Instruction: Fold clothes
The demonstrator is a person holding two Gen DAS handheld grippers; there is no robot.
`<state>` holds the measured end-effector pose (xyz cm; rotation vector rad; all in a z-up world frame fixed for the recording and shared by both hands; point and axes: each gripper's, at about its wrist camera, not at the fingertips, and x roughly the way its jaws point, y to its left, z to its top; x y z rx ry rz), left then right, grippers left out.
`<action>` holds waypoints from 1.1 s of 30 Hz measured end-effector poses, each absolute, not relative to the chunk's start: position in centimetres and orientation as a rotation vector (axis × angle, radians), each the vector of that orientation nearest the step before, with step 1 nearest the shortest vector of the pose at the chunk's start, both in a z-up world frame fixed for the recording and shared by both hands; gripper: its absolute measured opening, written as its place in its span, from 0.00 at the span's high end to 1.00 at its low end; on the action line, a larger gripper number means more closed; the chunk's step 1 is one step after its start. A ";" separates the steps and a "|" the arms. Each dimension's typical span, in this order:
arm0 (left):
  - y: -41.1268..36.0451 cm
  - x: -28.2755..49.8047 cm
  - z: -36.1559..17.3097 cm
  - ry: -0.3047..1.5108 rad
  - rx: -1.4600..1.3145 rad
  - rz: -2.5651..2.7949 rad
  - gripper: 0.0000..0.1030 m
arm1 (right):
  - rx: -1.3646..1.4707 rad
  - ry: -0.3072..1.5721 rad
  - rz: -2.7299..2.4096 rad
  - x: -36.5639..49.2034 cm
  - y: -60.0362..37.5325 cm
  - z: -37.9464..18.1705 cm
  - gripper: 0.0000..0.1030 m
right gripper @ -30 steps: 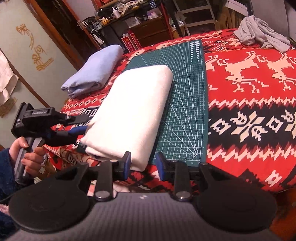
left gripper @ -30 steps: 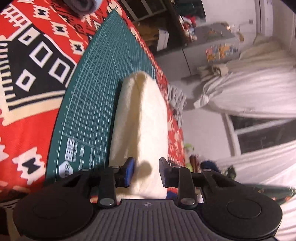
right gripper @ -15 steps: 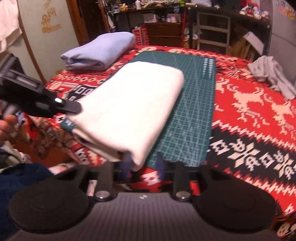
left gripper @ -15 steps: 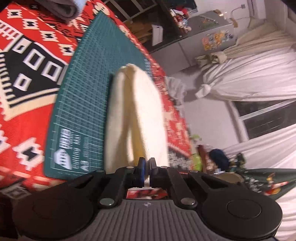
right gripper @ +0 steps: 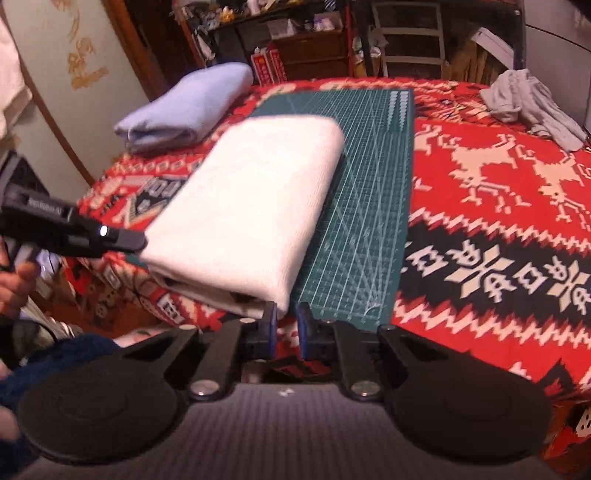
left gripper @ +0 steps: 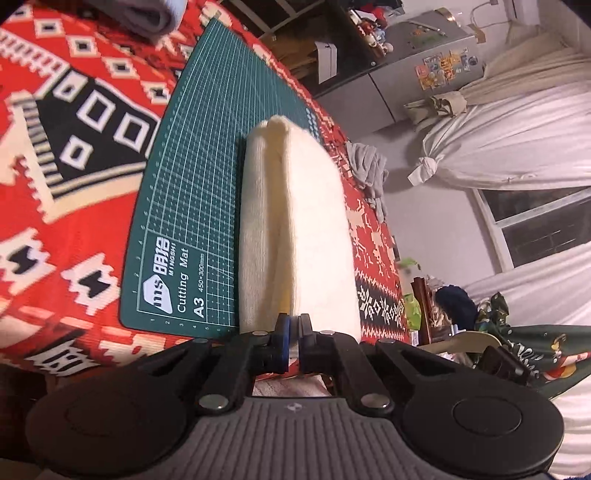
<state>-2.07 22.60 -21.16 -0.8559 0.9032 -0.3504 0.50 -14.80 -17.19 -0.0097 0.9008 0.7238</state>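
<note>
A folded cream garment (right gripper: 251, 199) lies on a green cutting mat (right gripper: 369, 192), its near end hanging past the mat's front edge. My right gripper (right gripper: 286, 317) is shut on the garment's near right corner, and a narrow gap shows between the fingers below the cloth. My left gripper (left gripper: 294, 332) is shut on the near left corner of the cream garment (left gripper: 306, 221), whose layered edge faces the camera above the mat (left gripper: 192, 177). In the right wrist view the left gripper (right gripper: 125, 240) clamps that corner from the left, held by a hand (right gripper: 14, 277).
A red patterned cloth (right gripper: 498, 206) covers the table. A folded light blue garment (right gripper: 184, 107) sits at the far left, also seen as the blue garment (left gripper: 147, 14). A crumpled grey garment (right gripper: 532, 103) lies at the far right. Shelves and furniture stand behind the table.
Both grippers went from open around the garment's near edge to shut on its corners. The left corner has lifted a little, showing the layers.
</note>
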 end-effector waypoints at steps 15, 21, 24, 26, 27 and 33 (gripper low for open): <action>15.7 5.0 -19.4 0.863 -0.552 -0.387 0.98 | -0.133 0.799 0.792 4.9 -6.6 -16.1 0.86; 17.8 2.6 -21.4 0.878 -0.645 -0.381 0.97 | -0.101 0.855 0.788 4.5 -8.4 -18.1 0.90; 18.1 1.9 -20.8 0.880 -0.655 -0.370 0.98 | -0.096 0.868 0.782 4.2 -9.5 -17.9 0.90; 18.2 1.8 -20.0 0.878 -0.642 -0.357 0.98 | -0.090 0.869 0.779 4.1 -10.1 -17.3 0.89; 18.1 1.9 -19.4 0.867 -0.631 -0.358 0.98 | -0.088 0.864 0.780 4.2 -10.3 -16.9 0.86; 16.4 6.1 -16.5 0.803 -0.529 -0.371 0.98 | -0.083 0.800 0.780 6.5 -8.4 -14.7 0.86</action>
